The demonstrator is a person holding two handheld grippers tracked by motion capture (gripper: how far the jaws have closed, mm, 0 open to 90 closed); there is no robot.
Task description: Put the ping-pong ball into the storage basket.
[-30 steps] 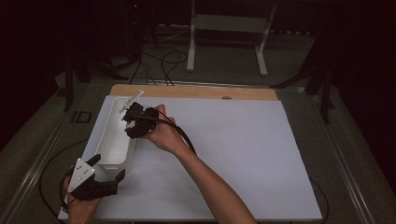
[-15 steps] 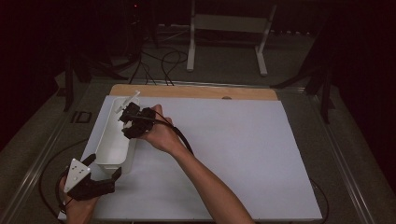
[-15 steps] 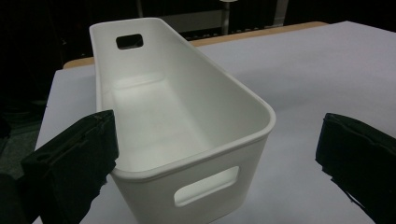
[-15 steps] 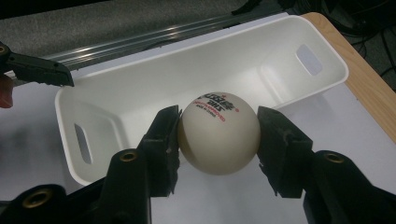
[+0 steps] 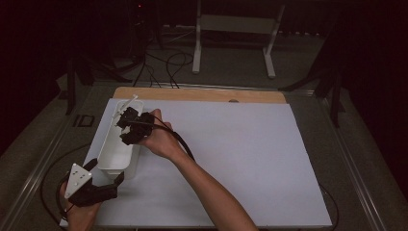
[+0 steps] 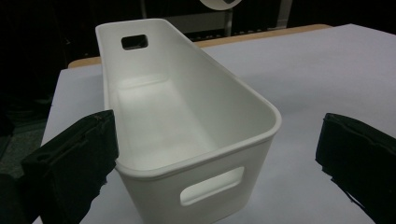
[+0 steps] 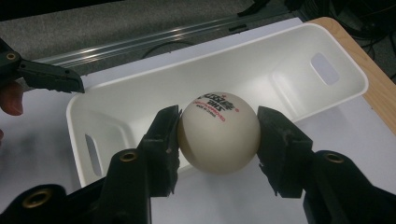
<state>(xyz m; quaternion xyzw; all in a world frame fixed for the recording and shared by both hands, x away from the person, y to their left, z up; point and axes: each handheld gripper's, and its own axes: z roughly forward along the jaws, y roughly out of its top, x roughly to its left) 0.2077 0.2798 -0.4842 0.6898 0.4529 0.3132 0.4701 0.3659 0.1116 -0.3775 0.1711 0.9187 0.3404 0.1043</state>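
A white ping-pong ball (image 7: 219, 126) with printed lettering sits between the pads of my right gripper (image 7: 218, 140), which is shut on it. The ball hangs by the long rim of a white oblong bin (image 7: 261, 60) with handle slots. In the high view the right gripper (image 5: 127, 129) is over the bin (image 5: 132, 161) at the table's left side. My left gripper (image 5: 107, 172) stands open at the bin's near end. In the left gripper view its jaws (image 6: 215, 154) straddle the bin (image 6: 154, 93) without pressing it. The bin is bare inside.
A white sheet (image 5: 240, 159) covers the table, with a wooden board edge (image 5: 202, 95) along the back. Cables trail from both grippers. A white metal stand (image 5: 235, 29) and floor cables lie beyond the table. The left gripper's jaw (image 7: 51, 77) shows in the right gripper view's upper left.
The right gripper with the ball has edged slightly left over the bin. The left gripper has stayed at the bin's near end.
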